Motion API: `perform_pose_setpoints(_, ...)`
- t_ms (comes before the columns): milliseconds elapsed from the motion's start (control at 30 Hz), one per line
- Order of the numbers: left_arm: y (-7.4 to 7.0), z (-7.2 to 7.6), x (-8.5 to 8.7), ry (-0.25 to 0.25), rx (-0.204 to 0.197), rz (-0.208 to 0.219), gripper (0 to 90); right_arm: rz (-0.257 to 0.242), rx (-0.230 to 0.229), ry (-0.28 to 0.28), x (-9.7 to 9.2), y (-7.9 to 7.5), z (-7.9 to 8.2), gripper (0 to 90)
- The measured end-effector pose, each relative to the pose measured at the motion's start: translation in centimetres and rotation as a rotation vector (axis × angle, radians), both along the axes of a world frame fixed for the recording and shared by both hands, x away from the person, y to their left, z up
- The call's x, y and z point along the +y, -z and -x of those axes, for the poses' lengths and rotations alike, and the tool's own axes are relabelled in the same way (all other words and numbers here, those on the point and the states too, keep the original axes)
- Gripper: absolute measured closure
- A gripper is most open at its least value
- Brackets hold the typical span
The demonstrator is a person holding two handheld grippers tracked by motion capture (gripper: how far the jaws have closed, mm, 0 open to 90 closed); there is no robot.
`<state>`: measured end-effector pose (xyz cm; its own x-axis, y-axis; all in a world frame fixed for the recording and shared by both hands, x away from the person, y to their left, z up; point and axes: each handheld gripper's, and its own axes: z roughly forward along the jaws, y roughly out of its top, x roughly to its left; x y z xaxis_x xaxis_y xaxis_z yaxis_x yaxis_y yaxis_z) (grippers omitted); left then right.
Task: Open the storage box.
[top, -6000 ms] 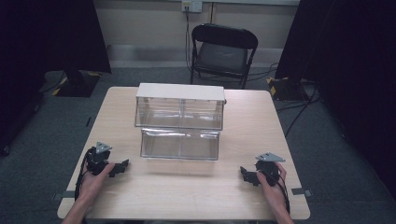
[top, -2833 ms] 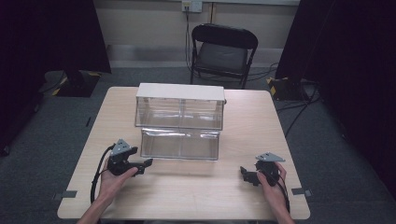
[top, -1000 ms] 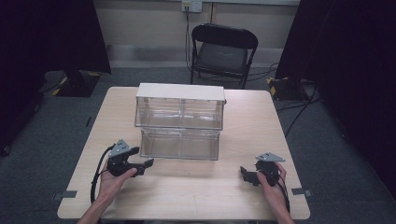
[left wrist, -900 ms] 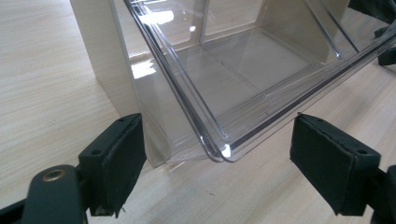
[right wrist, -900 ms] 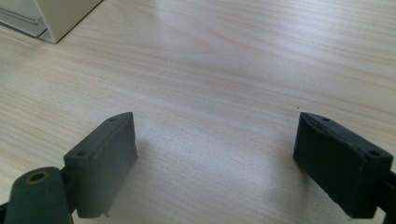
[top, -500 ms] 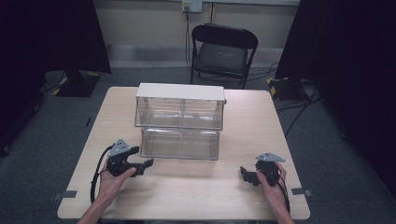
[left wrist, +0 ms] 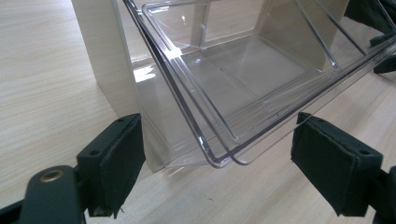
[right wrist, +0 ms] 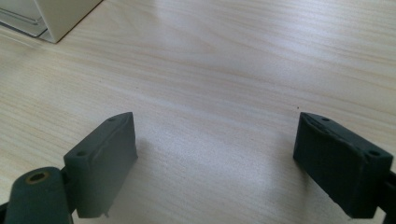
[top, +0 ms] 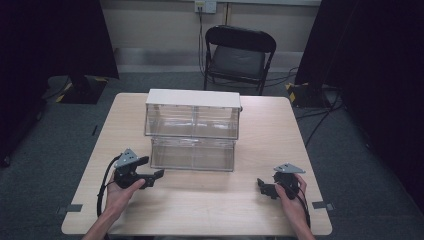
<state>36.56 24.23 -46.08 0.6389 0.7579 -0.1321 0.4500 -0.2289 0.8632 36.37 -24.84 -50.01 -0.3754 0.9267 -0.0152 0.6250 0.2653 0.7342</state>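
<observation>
A clear two-drawer organizer [top: 192, 127] sits at the centre of the wooden tabletop [top: 260, 200], its lower drawer [top: 192, 154] pulled forward. At lower left of the high view, the left gripper [top: 150, 170] has its jaws spread wide, holding nothing, just at the drawer's near left corner [left wrist: 219, 158]. At lower right, the right gripper [top: 263, 186] rests well apart from the organizer, jaws wide open over bare wood.

clear drawer unit [top: 192, 130], table [top: 265, 200], chair [top: 237, 52]

A black folding chair [top: 239, 52] is set behind the light wooden table [top: 270, 135]. Grey carpet [top: 360, 165] and dark curtains [top: 50, 35] are seen around.
</observation>
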Motion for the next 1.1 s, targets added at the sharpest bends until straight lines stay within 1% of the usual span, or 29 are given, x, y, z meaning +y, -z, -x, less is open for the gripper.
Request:
perform_pose_setpoints(300,-0.02,-0.12,-0.02,-0.003,0.002,0.004,16.0,0.0,0.0,-0.002,-0.01,0.0,0.0,12.5)
perform_pose_setpoints(367,-0.12,-0.19,-0.01,-0.003,0.001,-0.01,16.0,0.0,0.0,-0.002,-0.01,0.0,0.0,12.5)
perform_pose_setpoints(433,-0.23,-0.23,-0.04,0.0,0.004,-0.01,15.8,0.0,0.0,-0.002,-0.01,0.0,0.0,12.5)
perform_pose_setpoints(467,-0.39,-0.21,-0.02,-0.002,-0.001,-0.014,15.7,0.0,0.0,-0.002,-0.01,0.0,0.0,12.5)
perform_pose_setpoints(500,-0.58,-0.2,-0.01,-0.01,-0.018,0.001,15.6,0.0,0.0,-0.002,-0.01,0.0,0.0,12.5)
perform_pose_setpoints(567,-0.75,-0.25,-0.06,-0.01,-0.022,0.006,15.7,0.0,0.0,-0.002,-0.01,0.0,0.0,12.5)
perform_pose_setpoints(733,-0.86,-0.3,-0.08,-0.007,-0.017,0.004,15.6,0.0,0.0,-0.002,-0.01,0.0,0.0,12.5)
perform_pose_setpoints(800,-0.82,-0.35,-0.09,-0.006,-0.022,-0.005,15.6,0.0,0.0,-0.002,-0.01,0.0,0.0,12.5)
perform_pose_setpoints(1100,-0.59,-0.41,-0.19,-0.01,-0.006,-0.013,15.6,0.0,0.0,-0.002,-0.01,0.0,0.0,12.5)
